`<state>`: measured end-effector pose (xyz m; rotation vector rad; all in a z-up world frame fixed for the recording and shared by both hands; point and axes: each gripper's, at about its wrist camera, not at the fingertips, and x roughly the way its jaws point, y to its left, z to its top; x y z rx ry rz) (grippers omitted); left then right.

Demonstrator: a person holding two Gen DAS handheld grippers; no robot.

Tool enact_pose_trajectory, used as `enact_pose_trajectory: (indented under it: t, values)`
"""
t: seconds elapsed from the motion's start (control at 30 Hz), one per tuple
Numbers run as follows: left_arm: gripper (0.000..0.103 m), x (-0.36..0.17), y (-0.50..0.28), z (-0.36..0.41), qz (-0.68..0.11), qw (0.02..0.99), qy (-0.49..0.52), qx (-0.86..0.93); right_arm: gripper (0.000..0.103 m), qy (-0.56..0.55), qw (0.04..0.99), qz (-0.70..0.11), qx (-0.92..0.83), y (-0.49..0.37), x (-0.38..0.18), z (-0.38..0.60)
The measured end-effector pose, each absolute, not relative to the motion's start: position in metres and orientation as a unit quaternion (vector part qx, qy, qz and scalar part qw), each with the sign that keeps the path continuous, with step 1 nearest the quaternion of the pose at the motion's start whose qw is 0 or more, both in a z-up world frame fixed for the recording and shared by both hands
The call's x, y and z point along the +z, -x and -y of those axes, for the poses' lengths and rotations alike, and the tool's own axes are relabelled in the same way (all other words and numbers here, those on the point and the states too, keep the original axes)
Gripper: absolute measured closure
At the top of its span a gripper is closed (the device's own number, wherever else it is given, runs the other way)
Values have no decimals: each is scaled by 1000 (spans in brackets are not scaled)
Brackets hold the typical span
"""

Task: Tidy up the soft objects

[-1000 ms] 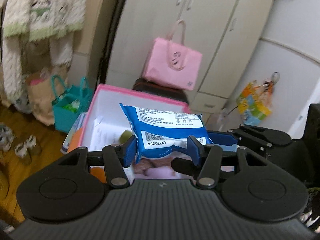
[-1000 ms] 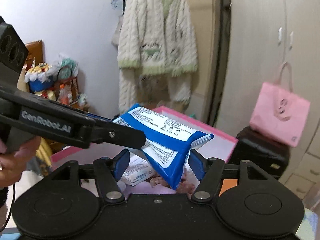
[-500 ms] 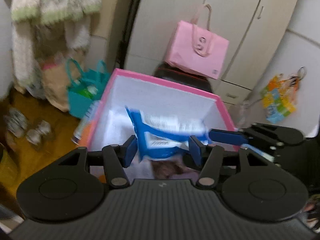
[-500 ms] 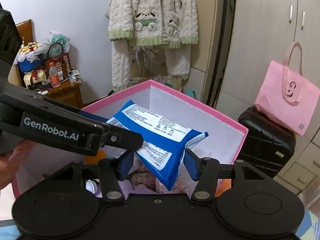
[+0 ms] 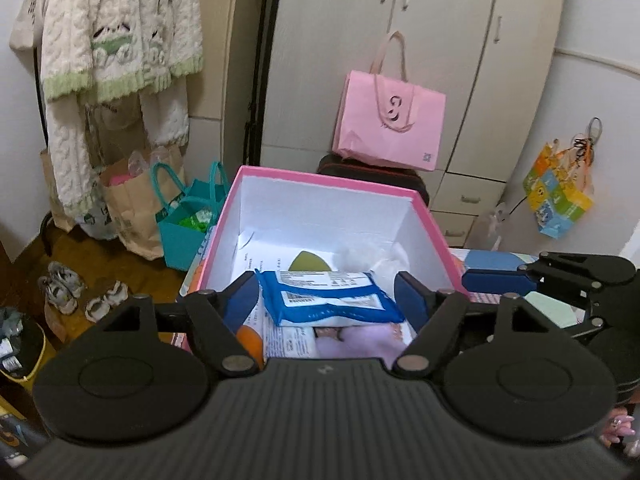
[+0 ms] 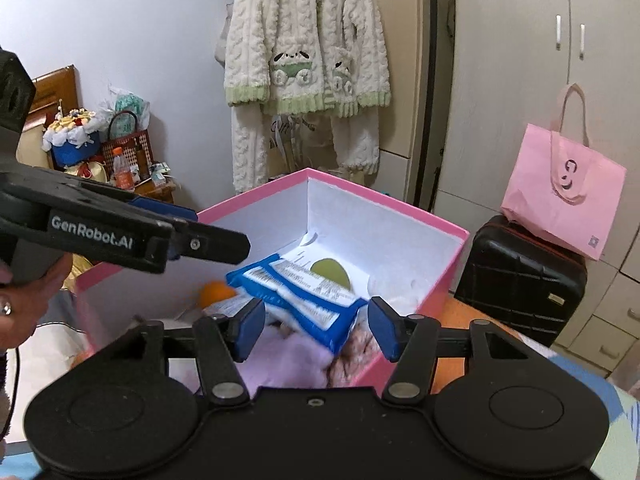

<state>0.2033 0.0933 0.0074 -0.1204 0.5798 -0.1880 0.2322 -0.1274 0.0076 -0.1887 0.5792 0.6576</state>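
A blue and white wipes pack [image 5: 328, 298] lies inside the pink box [image 5: 332, 184] with white walls, on top of a lilac soft cloth [image 5: 360, 340]. My left gripper [image 5: 326, 300] is open above the box, its fingers on either side of the pack and not touching it. In the right wrist view the pack [image 6: 300, 296] looks blurred and lies in the pink box [image 6: 400, 204]. My right gripper [image 6: 316, 328] is open and empty over the near rim. The left gripper [image 6: 208, 240] shows at the left there.
An orange ball [image 6: 216, 292], papers and a green disc [image 6: 330, 272] lie in the box. A pink bag [image 5: 388, 120] sits on a black suitcase [image 6: 520, 276] behind. A teal bag [image 5: 188, 220] and shoes [image 5: 64, 288] are on the floor at left.
The left gripper was shut on the pack above the box. It has opened and the pack has dropped into the box. Both grippers have tilted down towards the box.
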Motion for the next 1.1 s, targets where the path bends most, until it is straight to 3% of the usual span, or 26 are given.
enact_pose_trajectory:
  t: [0.27,0.33,0.47,0.83,1.1]
  values:
    - [22,17,-163,-86,-265,957,50,-103,40,81,933,-240,254,-185,24,152]
    - [17,19,-155,-84,-267,956,50,-114,39,72,938,-235,245,-176,28,158]
    - [16,24,-136,-77,-259,955,46,-139,34,70,943,-227,232,-157,32,166]
    - [13,32,-80,-62,-230,961,33,-152,34,76,951,-192,231,-101,41,196]
    - [6,40,-24,-47,-171,971,5,-165,22,66,960,-177,205,-70,42,213]
